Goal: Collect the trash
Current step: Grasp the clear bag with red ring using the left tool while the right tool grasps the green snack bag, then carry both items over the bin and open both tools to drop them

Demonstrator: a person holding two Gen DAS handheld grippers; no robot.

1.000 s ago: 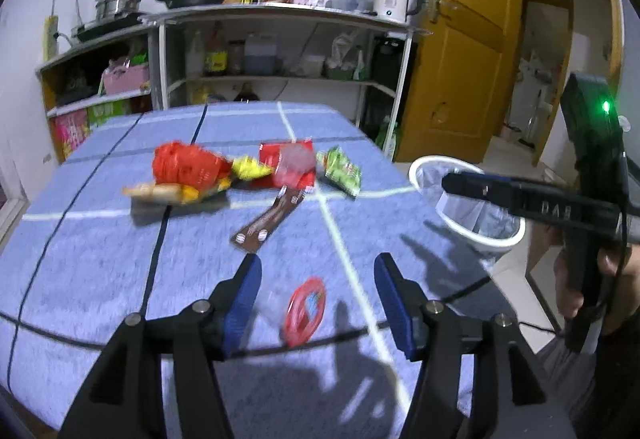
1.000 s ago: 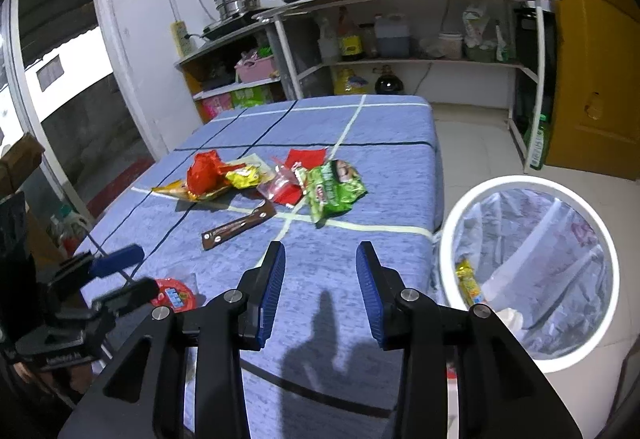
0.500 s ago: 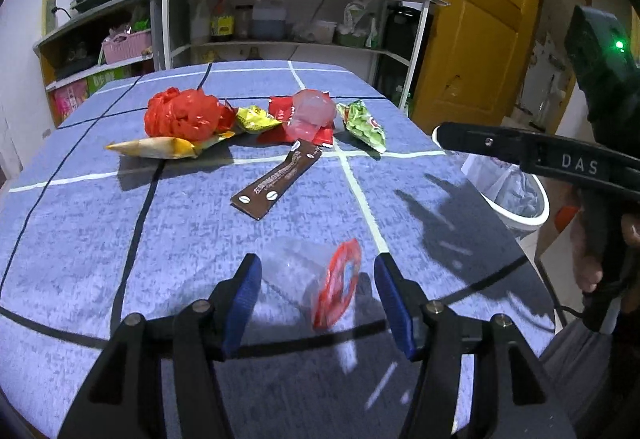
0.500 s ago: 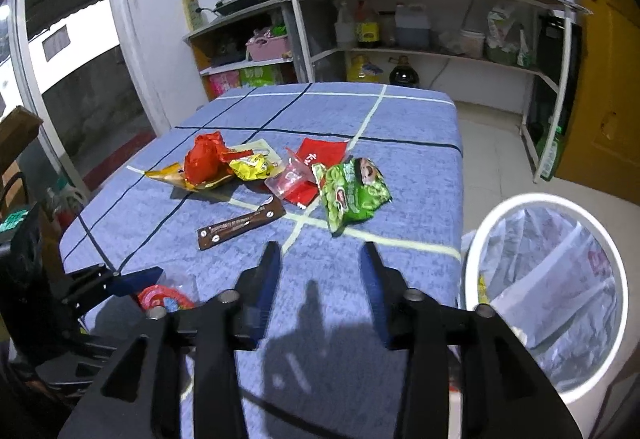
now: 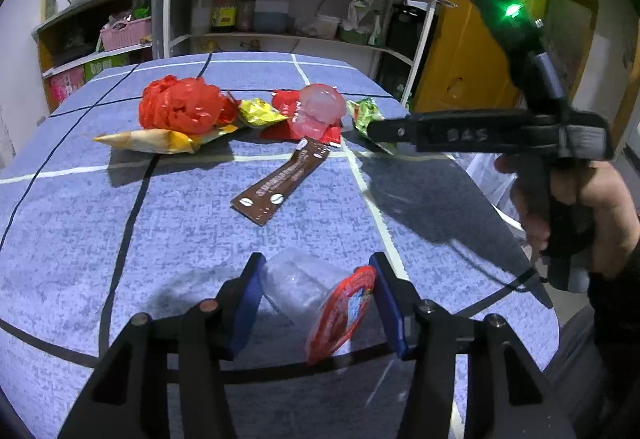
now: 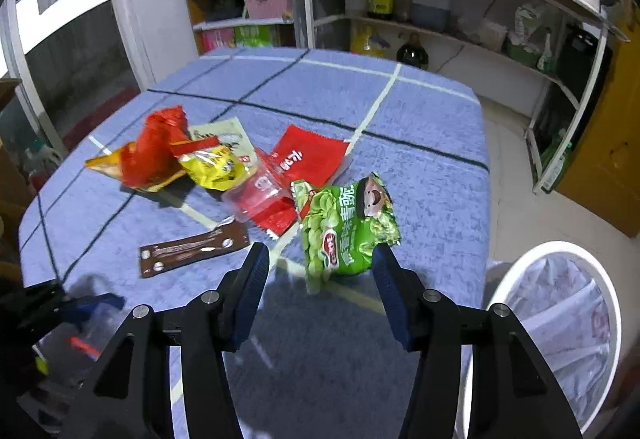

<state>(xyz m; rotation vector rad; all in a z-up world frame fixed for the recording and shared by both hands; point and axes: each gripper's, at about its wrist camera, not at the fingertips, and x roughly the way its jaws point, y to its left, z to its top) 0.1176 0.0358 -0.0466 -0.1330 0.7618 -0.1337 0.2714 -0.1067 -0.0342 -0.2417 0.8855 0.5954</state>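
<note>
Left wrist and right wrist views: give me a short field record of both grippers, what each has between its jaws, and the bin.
left gripper: jaws just closing around the clear cup with red lid; pad contact unclear
right gripper: open, nothing held, jaws just widened
nearest to right gripper: green snack bag on the blue tablecloth
bin: white, lined, beside the table

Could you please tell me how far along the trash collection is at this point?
Early. The bin beside the table already has a liner. The left gripper has been closing around a clear cup with a red lid. The right gripper is open by the green snack bag. Other wrappers remain on the table.
</note>
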